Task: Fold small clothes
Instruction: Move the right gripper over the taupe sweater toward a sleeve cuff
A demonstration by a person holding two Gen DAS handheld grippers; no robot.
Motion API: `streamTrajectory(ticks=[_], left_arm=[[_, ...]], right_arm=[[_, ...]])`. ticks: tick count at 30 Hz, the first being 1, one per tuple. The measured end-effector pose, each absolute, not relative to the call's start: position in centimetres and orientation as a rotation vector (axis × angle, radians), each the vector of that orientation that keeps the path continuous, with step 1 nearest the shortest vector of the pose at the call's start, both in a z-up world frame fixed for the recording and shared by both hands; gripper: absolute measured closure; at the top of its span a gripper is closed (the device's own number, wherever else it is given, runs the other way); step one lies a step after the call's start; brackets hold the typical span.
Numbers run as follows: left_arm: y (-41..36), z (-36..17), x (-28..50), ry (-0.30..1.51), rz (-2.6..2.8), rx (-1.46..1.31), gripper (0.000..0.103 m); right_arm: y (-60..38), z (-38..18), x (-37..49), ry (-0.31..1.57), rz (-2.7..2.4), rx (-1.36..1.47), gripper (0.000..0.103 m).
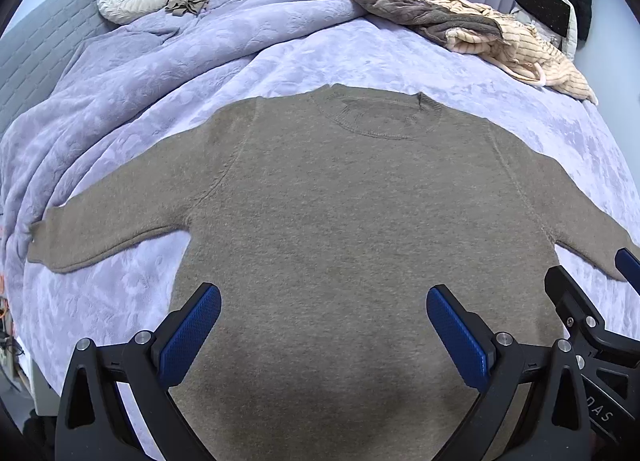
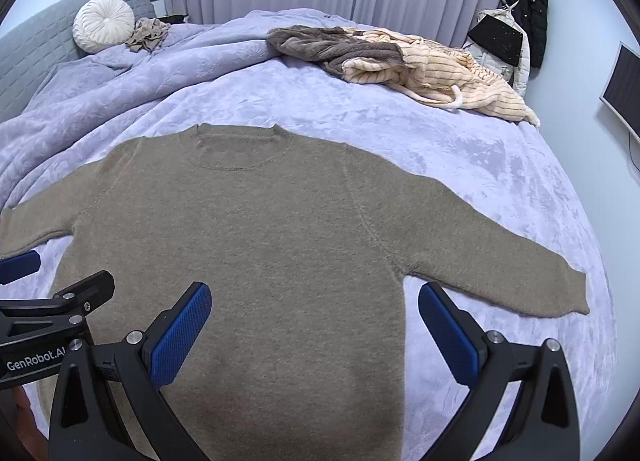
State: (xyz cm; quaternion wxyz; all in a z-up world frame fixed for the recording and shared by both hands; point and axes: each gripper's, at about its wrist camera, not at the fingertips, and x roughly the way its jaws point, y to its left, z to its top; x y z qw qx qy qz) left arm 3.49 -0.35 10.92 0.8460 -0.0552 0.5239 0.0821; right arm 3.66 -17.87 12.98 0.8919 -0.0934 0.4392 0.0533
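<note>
Sweater (image 1: 340,221) hem cut off below my view; its right cuff hidden behind my other claw (image 1: 600,301).

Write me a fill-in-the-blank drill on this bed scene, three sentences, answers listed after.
1. The brown sweater lies flat with both sleeves spread ____.
2. Both the left gripper and the right gripper are ____, holding nothing.
3. The round white cushion leans against the grey ____.

Missing words: out; open; headboard
</note>
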Motion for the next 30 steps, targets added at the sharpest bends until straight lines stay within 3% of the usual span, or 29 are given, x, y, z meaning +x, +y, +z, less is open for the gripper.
streamTrajectory(ticks=[15,30], left_arm=[[-9.5,11.6,8.4,1.109,0.089,-0.015,0.000],[-20.8,8.4,14.1,1.158,0.001,0.073,0.000]], right_arm=[[-27.7,12.9,6.7,0.920,-0.040,-0.077,0.000],[-42.1,10.4,8.0,0.960,-0.249,0.052,0.000]])
